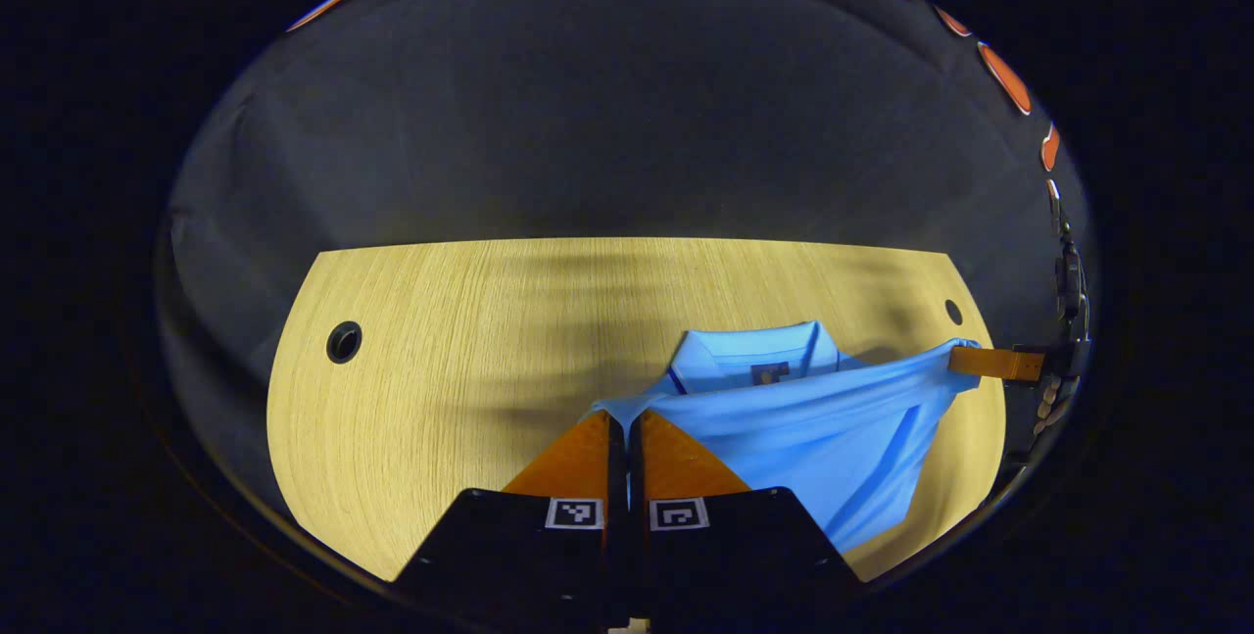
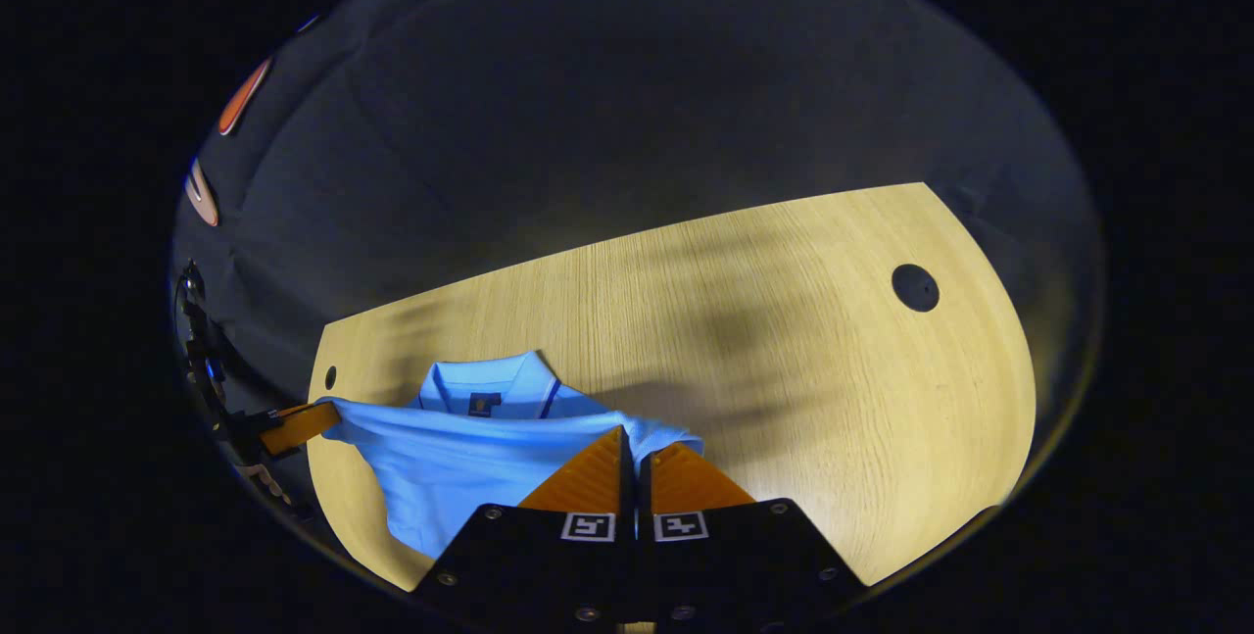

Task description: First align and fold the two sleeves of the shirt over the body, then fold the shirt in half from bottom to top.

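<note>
Light-blue polo shirt (image 1: pixel 813 418) held lifted over table (image 1: pixel 441 340), hem stretched between left tongs (image 1: pixel 619 418) and right tongs (image 2: pixel 632 438), both clenched on fabric. Risk judged: uneven carry skews fold; corner slip drops hem short of collar (image 1: pixel 754 350).

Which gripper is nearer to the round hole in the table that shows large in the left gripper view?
Left. The left gripper grips the shirt edge on the side of that hole; the right gripper holds the opposite edge, farther away.

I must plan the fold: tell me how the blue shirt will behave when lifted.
Likely floppy: the shirt sags and creases between the left tool and right tool. Probably light, since pinched edges hold it up. It may drag on the table.
</note>
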Motion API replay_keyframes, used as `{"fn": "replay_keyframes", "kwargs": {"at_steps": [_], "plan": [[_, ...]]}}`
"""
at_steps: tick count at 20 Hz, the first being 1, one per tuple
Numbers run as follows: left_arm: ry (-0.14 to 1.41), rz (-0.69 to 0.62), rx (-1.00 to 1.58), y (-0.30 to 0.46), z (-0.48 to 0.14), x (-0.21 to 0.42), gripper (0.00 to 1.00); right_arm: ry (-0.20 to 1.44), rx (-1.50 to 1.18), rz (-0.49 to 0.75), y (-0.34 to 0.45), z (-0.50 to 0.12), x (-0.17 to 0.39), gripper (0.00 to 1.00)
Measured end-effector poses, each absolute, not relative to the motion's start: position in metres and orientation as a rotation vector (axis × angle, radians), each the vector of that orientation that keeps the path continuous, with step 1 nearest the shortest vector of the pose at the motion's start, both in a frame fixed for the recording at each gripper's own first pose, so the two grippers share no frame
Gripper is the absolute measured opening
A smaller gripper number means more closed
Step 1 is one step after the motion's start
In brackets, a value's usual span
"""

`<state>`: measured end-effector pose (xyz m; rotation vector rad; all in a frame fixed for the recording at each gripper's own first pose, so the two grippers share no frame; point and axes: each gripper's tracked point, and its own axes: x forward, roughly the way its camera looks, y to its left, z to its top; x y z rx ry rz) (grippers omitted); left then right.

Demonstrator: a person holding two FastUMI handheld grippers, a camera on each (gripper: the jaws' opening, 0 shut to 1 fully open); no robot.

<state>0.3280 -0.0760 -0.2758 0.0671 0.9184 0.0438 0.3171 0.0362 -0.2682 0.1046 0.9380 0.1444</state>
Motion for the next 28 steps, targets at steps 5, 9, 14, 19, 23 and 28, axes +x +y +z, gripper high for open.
{"fn": "replay_keyframes", "kwargs": {"at_steps": [5,9,14,19,23,28], "plan": [[0.930,0.078,0.073,-0.065,-0.302,0.340,0.04,0.942,0.093,0.118,0.039,-0.302,0.333,0.01],[0.957,0.103,0.075,-0.058,-0.322,0.345,0.04,0.954,0.091,0.094,0.037,-0.316,0.339,0.09],[0.921,0.132,0.040,-0.050,-0.324,0.345,0.42,0.948,0.040,0.109,0.033,-0.315,0.333,0.43],[0.819,0.173,0.054,-0.045,-0.281,0.338,1.00,0.883,-0.042,0.139,0.040,-0.281,0.317,0.99],[0.635,0.151,0.037,-0.049,-0.191,0.322,1.00,0.738,-0.075,0.190,0.063,-0.215,0.292,0.98],[0.377,0.149,0.093,-0.054,-0.079,0.272,1.00,0.495,-0.084,0.224,0.084,-0.107,0.246,0.98]]}}
